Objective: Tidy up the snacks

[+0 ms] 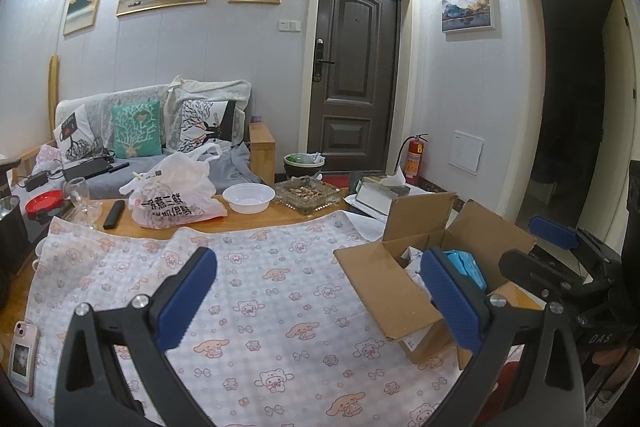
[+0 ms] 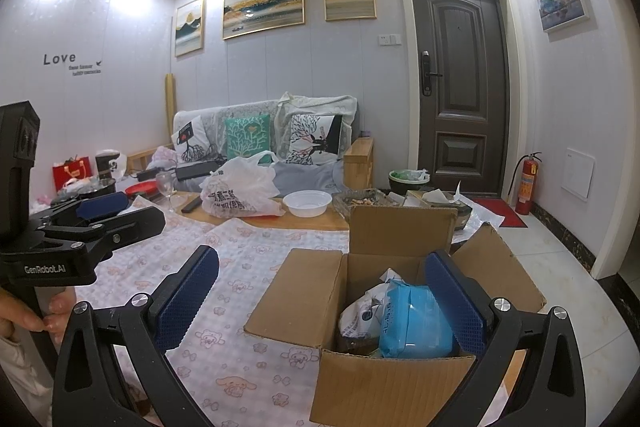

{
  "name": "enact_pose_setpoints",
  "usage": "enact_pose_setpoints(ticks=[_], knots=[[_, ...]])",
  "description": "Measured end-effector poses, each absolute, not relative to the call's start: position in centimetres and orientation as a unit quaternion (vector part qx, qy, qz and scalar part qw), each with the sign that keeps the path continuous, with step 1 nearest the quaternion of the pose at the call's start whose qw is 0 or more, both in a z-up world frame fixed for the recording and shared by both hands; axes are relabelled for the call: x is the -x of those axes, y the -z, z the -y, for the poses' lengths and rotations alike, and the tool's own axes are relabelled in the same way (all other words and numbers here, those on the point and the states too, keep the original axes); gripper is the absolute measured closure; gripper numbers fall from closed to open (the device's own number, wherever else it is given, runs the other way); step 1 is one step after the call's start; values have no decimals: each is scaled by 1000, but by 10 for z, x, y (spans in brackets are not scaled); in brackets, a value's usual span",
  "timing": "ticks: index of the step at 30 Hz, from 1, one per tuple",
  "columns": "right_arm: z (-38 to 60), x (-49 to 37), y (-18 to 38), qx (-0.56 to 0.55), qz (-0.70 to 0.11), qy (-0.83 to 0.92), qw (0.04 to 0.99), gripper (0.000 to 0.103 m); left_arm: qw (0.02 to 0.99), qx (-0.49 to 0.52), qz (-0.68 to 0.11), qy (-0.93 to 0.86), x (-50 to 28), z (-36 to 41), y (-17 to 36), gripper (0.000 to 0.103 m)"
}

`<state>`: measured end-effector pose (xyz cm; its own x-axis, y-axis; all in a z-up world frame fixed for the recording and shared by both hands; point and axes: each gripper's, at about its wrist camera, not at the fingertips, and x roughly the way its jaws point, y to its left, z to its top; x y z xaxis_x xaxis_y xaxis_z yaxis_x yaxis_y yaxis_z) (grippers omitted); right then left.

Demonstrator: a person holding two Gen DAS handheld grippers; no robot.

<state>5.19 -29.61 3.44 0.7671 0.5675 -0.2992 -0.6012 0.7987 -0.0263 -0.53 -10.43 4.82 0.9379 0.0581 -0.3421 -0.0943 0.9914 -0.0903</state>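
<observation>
One cardboard box (image 2: 384, 379), flaps open, at the surface's right edge, two snack packs inside: blue (image 2: 412, 323), white (image 2: 362, 311). Left gripper (image 1: 320, 299) and right gripper (image 2: 322, 301) empty, jaws wide apart. Patterned cloth (image 1: 256, 291) left of the box lies bare.

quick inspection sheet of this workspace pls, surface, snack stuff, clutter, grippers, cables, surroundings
surface: patterned cloth over a wooden table
job's things: open box on the cloth, holding a blue pack and a white pack
clutter: plastic bag, bowl, ashtray, glass, remote, phone
grippers: left gripper open, empty; right gripper open, empty, over the box
cables: adapter lead on the sofa
surroundings: sofa with cushions, door, extinguisher, bin
</observation>
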Motion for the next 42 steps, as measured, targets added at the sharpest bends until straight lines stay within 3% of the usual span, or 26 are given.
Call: enact_pose_setpoints(ticks=[42], knots=[[294,-49,-34,57,-142,-311,938,0,983,48,-172,-30,8,105,-50,1]])
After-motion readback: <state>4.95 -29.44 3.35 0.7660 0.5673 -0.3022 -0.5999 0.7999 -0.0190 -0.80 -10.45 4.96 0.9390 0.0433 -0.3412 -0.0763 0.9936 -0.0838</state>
